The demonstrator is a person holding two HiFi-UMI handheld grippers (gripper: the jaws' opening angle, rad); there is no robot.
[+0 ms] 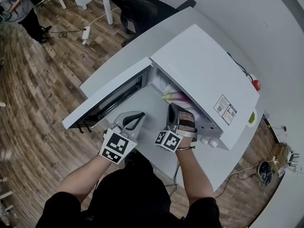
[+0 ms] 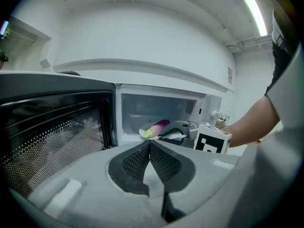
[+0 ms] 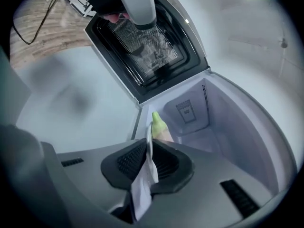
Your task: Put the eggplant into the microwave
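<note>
Head view: a white microwave [image 1: 204, 75] was seen on a white table [image 1: 107, 68], its door [image 1: 109, 96] swung wide open to the picture's left. The eggplant [image 1: 175, 97], purple with a pale green end, was seen lying on a white plate [image 1: 164, 87] at the mouth of the cavity, partly under the microwave's top edge. The right gripper [image 1: 177, 107] was held at that opening, pointed inward and slightly down. In the right gripper view its jaws were seen closed on the thin rim of the plate, which was pinched edge-on between the dark pads, and the eggplant's green end was seen just beyond them, against the cavity's lit back wall. In the left gripper view the same grip was confirmed from the side: the plate was clamped at its near edge and the eggplant was carried on top of it.

The left gripper [image 1: 138, 117] was held over the table in front of the open door, apart from the plate and beside the right gripper. Its jaws were seen pressed together with nothing between them. A wooden floor [image 1: 38, 80] and a dark chair [image 1: 137, 6] were visible beyond the table.
</note>
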